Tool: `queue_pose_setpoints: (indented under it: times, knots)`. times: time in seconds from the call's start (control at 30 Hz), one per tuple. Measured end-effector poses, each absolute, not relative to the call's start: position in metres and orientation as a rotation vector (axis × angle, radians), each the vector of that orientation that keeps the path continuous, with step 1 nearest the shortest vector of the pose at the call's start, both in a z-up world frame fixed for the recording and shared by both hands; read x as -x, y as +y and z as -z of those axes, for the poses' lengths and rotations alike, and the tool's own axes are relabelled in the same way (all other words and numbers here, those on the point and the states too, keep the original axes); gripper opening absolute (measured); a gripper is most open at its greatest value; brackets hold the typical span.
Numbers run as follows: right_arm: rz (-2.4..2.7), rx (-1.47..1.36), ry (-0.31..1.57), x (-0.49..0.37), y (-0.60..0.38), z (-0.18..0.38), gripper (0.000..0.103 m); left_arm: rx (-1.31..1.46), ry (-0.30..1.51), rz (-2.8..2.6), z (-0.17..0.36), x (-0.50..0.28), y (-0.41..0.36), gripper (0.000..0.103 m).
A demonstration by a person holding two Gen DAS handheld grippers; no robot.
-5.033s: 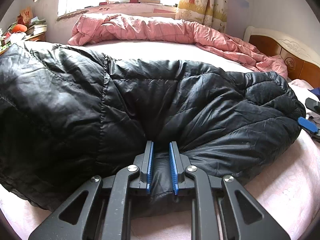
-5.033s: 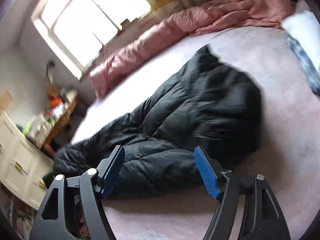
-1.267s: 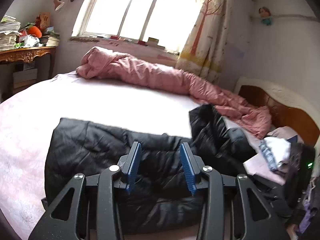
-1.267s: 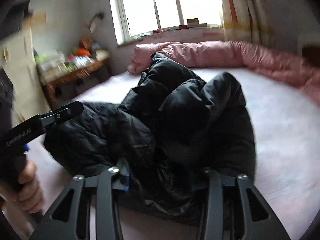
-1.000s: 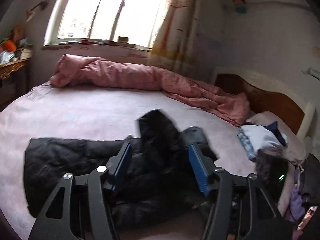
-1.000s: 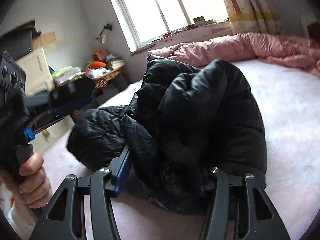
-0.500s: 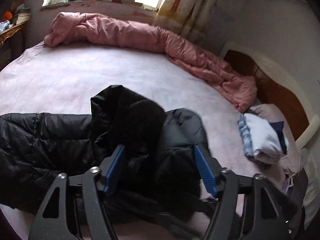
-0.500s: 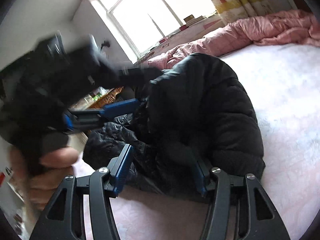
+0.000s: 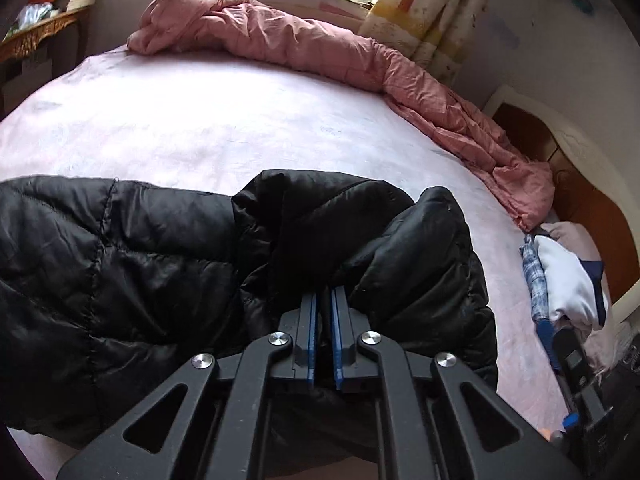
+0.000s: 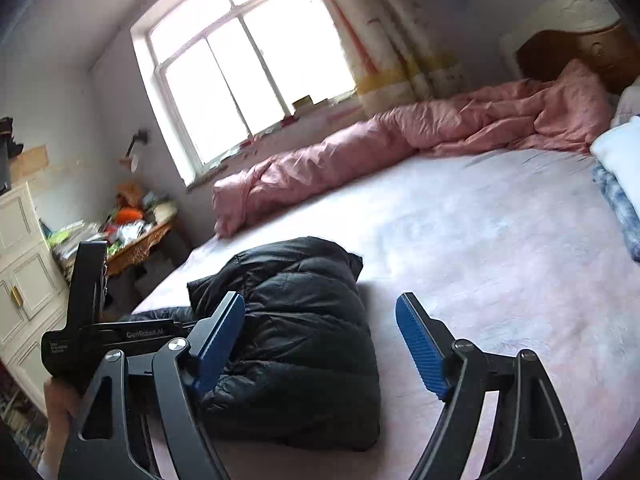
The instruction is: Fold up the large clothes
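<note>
A black puffer jacket (image 9: 152,264) lies on the pink bed sheet (image 9: 200,132), its right end folded over onto itself. My left gripper (image 9: 324,300) is shut on a fold of the jacket near its folded right end. In the right wrist view the jacket (image 10: 304,340) is a folded bundle at lower left. My right gripper (image 10: 320,336) is open and empty, held above the bed just right of the jacket. The left gripper's body (image 10: 100,340) shows at the left, held by a hand.
A crumpled pink duvet (image 9: 320,48) runs along the far side of the bed under the window. Folded white and blue clothes (image 9: 568,280) sit by the wooden headboard (image 9: 580,200). A cluttered side table (image 10: 136,240) and a white cabinet (image 10: 20,272) stand to the left.
My right gripper has let go of the jacket, opened and pulled back. My left gripper has closed on the folded end of the jacket, which now rests lower on the bed.
</note>
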State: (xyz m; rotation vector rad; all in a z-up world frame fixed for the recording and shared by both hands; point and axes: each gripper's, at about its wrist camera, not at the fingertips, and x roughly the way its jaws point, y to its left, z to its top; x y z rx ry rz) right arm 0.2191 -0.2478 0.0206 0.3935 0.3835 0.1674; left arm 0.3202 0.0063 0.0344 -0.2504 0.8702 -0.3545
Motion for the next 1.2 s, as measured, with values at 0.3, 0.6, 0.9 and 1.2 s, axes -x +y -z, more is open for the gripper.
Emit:
queue_pose_setpoints:
  times: [0.3, 0.6, 0.9, 1.2]
  knots:
    - [-0.147, -0.081, 0.618, -0.269, -0.163, 0.016, 0.103, 0.106, 0.786, 0.364, -0.026, -0.302, 0.003, 0.019]
    - [-0.072, -0.115, 0.669, -0.283, -0.160, 0.016, 0.103, 0.331, 0.652, 0.074, -0.038, -0.209, 0.103, 0.074]
    - [-0.050, -0.040, 0.680, -0.288, -0.151, 0.016, 0.103, 0.603, 0.834, 0.060, 0.031, -0.230, 0.153, 0.092]
    - [-0.071, -0.038, 0.552, -0.265, -0.153, -0.006, 0.102, 0.552, 0.723, 0.037, 0.020, -0.276, 0.150, 0.064]
